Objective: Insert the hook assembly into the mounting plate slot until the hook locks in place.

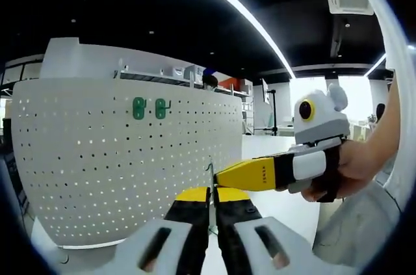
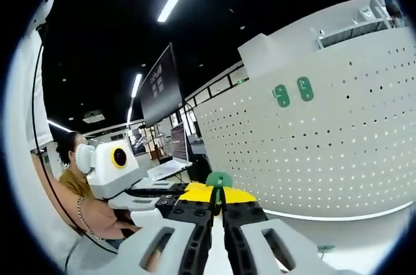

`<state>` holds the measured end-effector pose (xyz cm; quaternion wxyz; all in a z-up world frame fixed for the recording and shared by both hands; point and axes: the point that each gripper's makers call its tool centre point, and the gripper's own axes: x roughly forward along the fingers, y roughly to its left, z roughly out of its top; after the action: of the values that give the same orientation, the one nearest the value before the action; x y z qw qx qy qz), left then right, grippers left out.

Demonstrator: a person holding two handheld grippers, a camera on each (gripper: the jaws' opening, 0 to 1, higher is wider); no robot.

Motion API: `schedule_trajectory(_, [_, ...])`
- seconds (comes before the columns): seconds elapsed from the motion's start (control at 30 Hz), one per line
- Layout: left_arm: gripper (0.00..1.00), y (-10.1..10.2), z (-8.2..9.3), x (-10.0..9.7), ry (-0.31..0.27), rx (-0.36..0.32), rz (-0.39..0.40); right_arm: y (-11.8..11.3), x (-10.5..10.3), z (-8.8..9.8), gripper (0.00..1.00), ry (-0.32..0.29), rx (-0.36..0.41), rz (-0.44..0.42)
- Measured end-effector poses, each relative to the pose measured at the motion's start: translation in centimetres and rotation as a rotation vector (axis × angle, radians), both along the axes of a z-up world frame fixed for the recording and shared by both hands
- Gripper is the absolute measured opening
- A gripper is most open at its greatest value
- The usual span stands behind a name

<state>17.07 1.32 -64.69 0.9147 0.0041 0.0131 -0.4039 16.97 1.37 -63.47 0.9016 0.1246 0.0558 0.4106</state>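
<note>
The white perforated mounting plate (image 1: 97, 158) stands upright ahead of me, with two green hook bases (image 1: 149, 108) fixed side by side near its top. My left gripper (image 1: 209, 192) is shut on a thin metal hook wire (image 1: 209, 174) that sticks up between its yellow tips. My right gripper (image 1: 224, 174) reaches in from the right, held by a hand, its yellow tip touching that wire. In the right gripper view, my right gripper (image 2: 218, 196) is shut on a small green hook piece (image 2: 219, 179), the left gripper (image 2: 182, 194) meets it from the left, and the plate (image 2: 338, 151) with its green bases (image 2: 293, 92) stands to the right.
A small green part (image 2: 325, 248) lies on the white table in front of the plate's foot. A person (image 2: 71, 164) sits at the left, with dark monitors (image 2: 161, 86) behind. A white shelf (image 1: 175, 78) runs behind the plate's top edge.
</note>
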Motion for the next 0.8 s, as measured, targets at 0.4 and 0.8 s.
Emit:
schedule_trajectory(0.4, [0.03, -0.18, 0.17, -0.09, -0.011, -0.013, -0.006, -0.16, -0.13, 0.17, 0.00, 0.066, 0.018, -0.001])
schedule_trajectory(0.8, [0.08, -0.55, 0.06, -0.33, 0.003, -0.012, -0.031, -0.27, -0.44, 0.25, 0.00, 0.082, 0.034, 0.011])
